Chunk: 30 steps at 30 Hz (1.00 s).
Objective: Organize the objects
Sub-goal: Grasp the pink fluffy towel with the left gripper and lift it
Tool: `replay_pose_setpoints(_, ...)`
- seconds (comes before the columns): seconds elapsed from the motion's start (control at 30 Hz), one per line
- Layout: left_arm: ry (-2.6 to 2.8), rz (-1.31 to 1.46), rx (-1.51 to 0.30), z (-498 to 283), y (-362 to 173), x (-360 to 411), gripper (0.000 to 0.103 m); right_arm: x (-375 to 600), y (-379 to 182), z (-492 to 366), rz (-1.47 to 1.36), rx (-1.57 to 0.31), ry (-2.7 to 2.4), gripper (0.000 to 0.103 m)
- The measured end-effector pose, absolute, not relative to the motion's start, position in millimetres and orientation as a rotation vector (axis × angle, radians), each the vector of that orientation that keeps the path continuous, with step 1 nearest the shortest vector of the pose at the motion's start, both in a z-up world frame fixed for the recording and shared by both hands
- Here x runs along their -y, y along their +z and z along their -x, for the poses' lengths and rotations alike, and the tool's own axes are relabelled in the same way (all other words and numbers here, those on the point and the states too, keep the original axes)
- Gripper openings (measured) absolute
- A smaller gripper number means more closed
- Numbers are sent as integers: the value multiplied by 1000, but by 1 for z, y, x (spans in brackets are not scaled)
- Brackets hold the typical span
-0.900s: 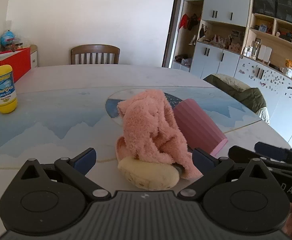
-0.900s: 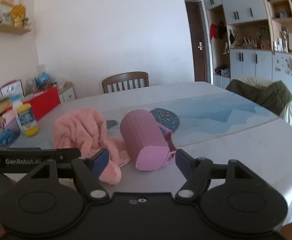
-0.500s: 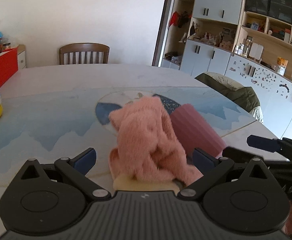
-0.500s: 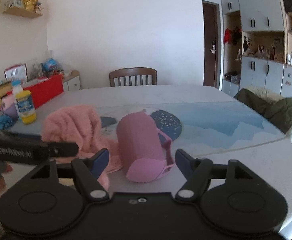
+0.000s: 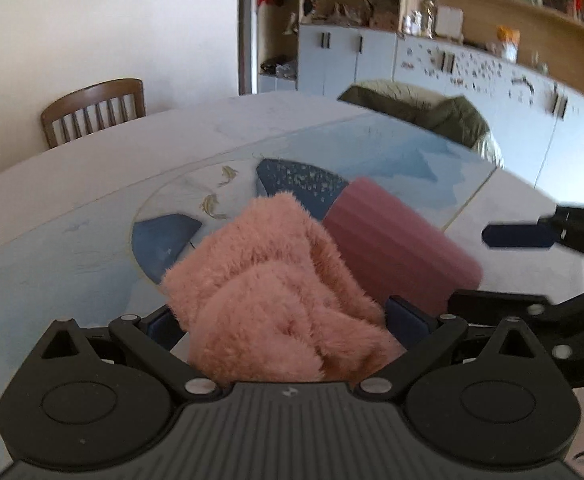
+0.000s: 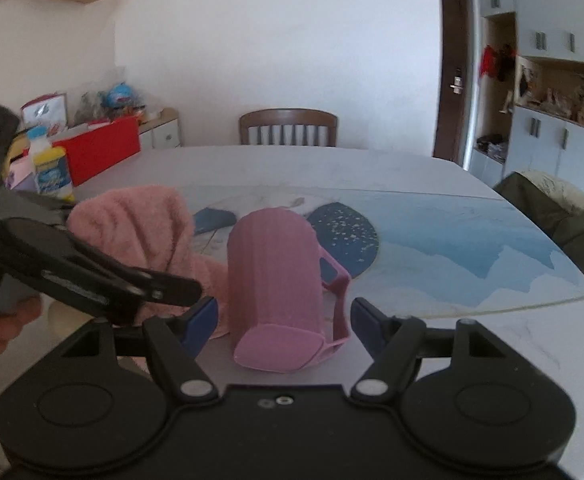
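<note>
A fluffy pink towel (image 5: 276, 292) lies bunched on the table, right in front of my left gripper (image 5: 286, 320). The left jaws are open, one on each side of the towel. A pink ribbed mug (image 6: 276, 280) lies on its side just right of the towel; it also shows in the left wrist view (image 5: 395, 248). My right gripper (image 6: 284, 320) is open, with the mug's base and handle between its fingers. The towel also shows in the right wrist view (image 6: 140, 224). A pale object under the towel (image 6: 58, 314) is mostly hidden.
The table (image 6: 411, 184) has a blue and white patterned top. A yellow-capped bottle (image 6: 50, 172) and a red box (image 6: 100, 148) stand at its far left. A wooden chair (image 6: 288, 128) is at the far side. A green jacket (image 5: 423, 112) lies to the right.
My left gripper has moved forward and turned right, so the towel now sits between its jaws and hides the pale object. My right gripper has moved closer around the mug.
</note>
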State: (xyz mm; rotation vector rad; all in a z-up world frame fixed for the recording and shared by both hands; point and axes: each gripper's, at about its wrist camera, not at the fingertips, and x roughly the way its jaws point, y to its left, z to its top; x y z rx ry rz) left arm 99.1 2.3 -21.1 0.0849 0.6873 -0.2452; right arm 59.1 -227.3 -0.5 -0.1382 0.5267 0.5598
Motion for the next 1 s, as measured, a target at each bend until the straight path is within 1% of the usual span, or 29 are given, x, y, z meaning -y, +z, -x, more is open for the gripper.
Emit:
replay_pose_setpoints(0.13,-303,-128,-728,-104,-34,0,102,222,-4,-62,181,-536,584,73)
replay_pose_setpoints(0.2,-322,-162,-735,-103,-40,1,95,221,-6,-62,191,-543,588,73)
replay_pose_setpoints(0.23,-329,-171,-729,-102,-41,1,95,221,-6,-63,191,-546,595,73)
replay_pose_setpoints(0.3,-347,-173,-715,-98,-42,-1,85,221,-6,-64,190,-553,604,73)
replay_pose_setpoints(0.33,-355,-170,-711,-97,-42,0,81,221,-6,-65,190,-555,606,73)
replay_pose_setpoints(0.37,-360,-170,-705,-95,-41,0,73,221,-7,-65,191,-557,609,73)
replay_pose_setpoints(0.4,-368,-176,-697,-94,-41,1,63,221,-7,-66,191,-559,611,73)
replay_pose_setpoints(0.43,-372,-182,-689,-92,-40,1,58,221,-7,-66,192,-561,612,73)
replay_pose_setpoints(0.5,-369,-189,-674,-90,-39,1,43,222,-8,-66,193,-563,612,73)
replay_pose_setpoints(0.6,-356,-175,-660,-87,-36,-1,33,223,-8,-67,191,-566,611,73)
replay_pose_setpoints(0.7,-335,-161,-635,-85,-28,-6,29,222,-9,-68,205,-562,607,73)
replay_pose_setpoints(0.87,-365,-124,-566,-68,5,-16,29,219,-7,-73,212,-558,605,73)
replay_pose_setpoints(1.0,-468,-101,-527,-56,29,-7,29,217,-9,-75,226,-555,627,70)
